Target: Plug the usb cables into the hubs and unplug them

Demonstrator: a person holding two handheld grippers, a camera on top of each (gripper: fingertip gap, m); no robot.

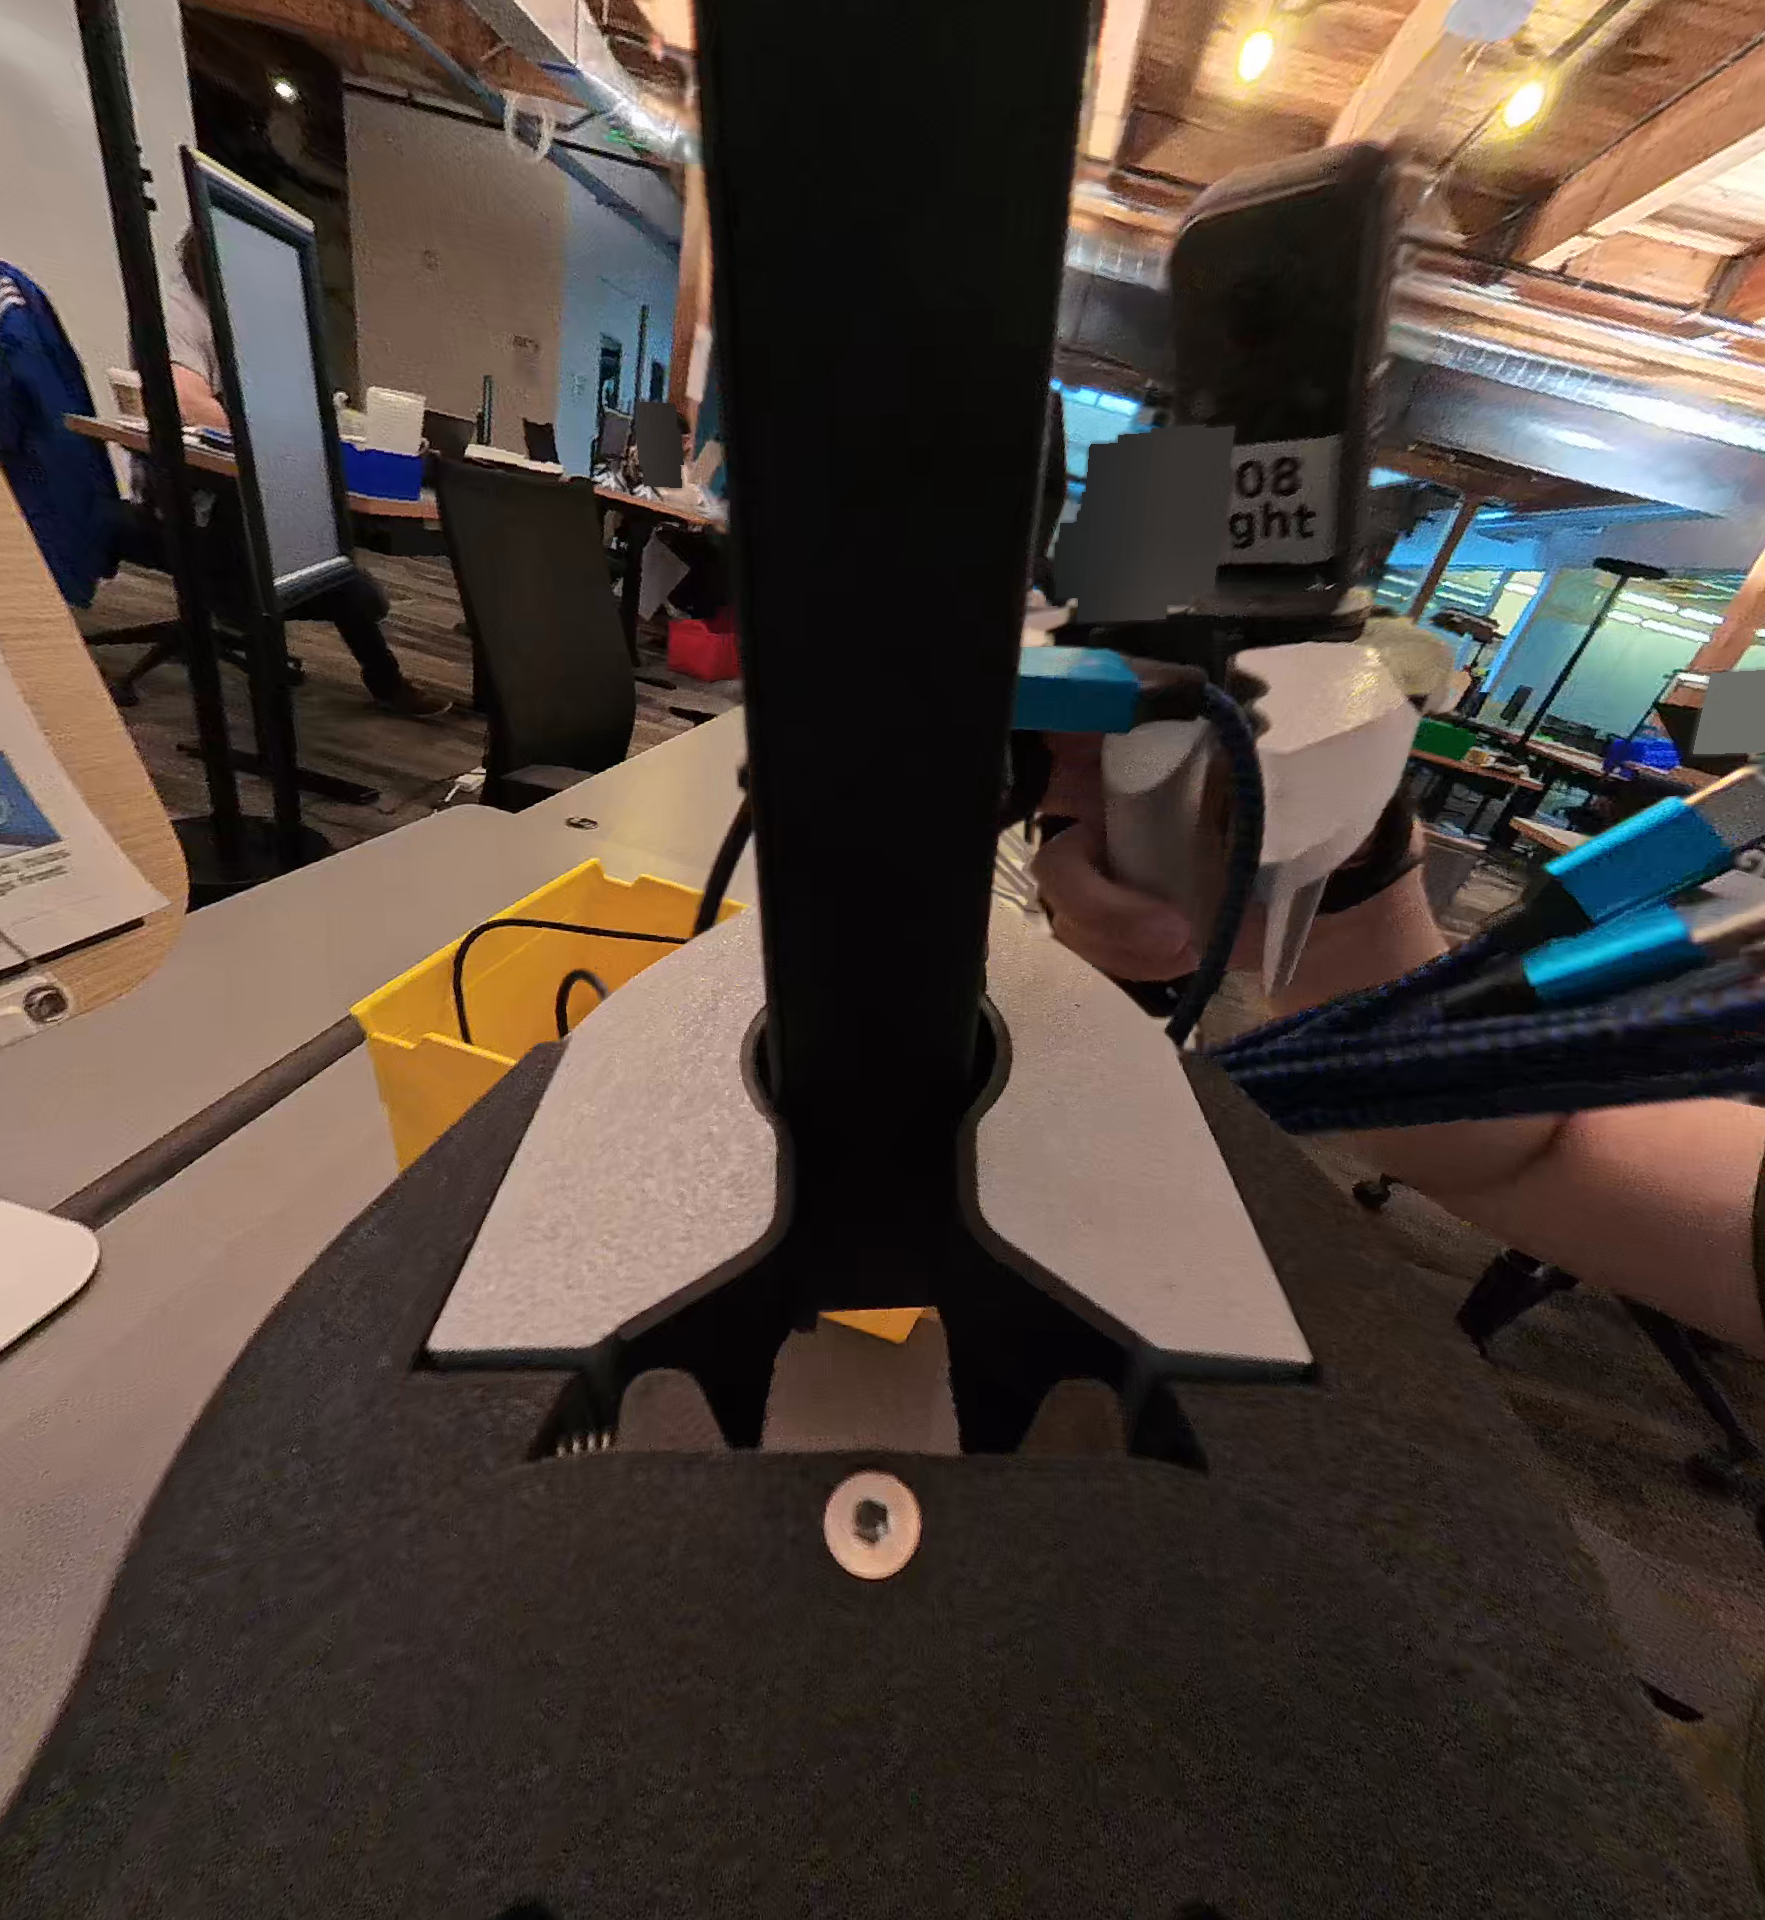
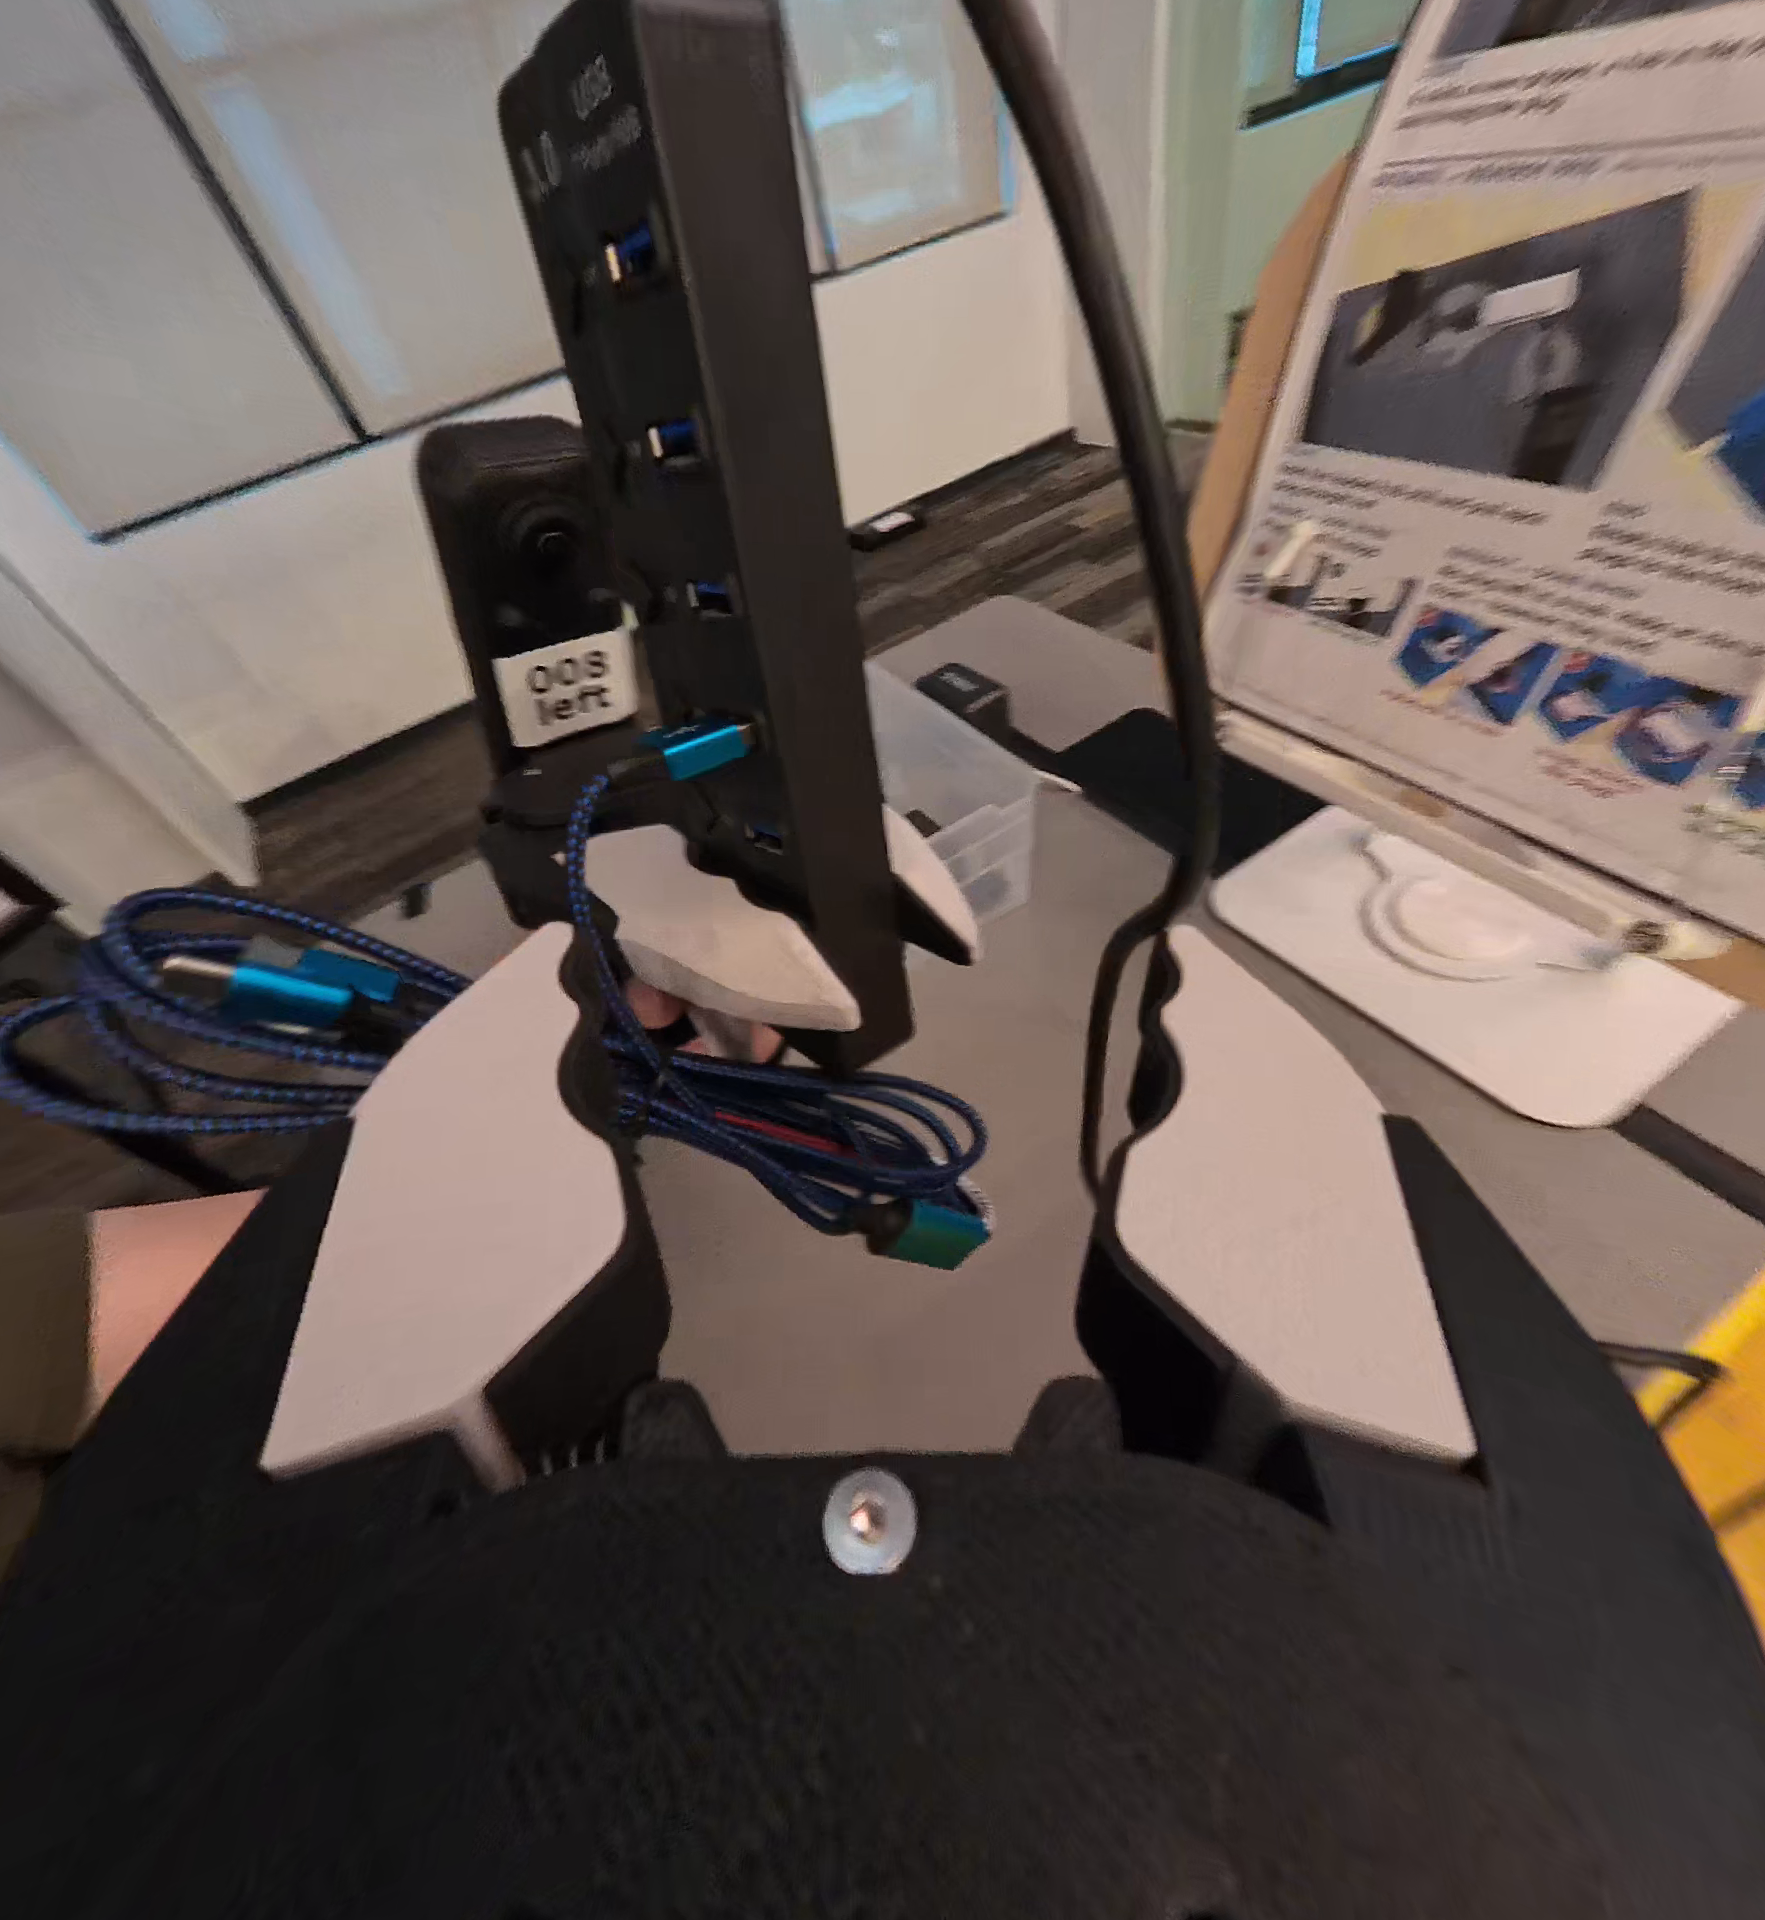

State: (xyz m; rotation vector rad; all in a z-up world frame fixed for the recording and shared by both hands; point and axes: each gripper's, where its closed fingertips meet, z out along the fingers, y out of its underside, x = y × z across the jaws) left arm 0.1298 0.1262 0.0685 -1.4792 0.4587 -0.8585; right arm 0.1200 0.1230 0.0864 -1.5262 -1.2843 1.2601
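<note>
Standing upright at frame centre, long axis vertical, black hub [image 1: 899,623] being clamped in left gripper [image 1: 883,1060]. Plugging blue cable [image 2: 696,750] into its side port; right gripper [image 2: 873,977] spreading wide, holding nothing.

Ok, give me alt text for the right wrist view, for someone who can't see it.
The left gripper holds a black USB hub upright, one blue-tipped cable plugged into its fourth port. The right gripper is open in the foreground, the hub's black cord by one finger, with braided blue cables bundled left.
</note>
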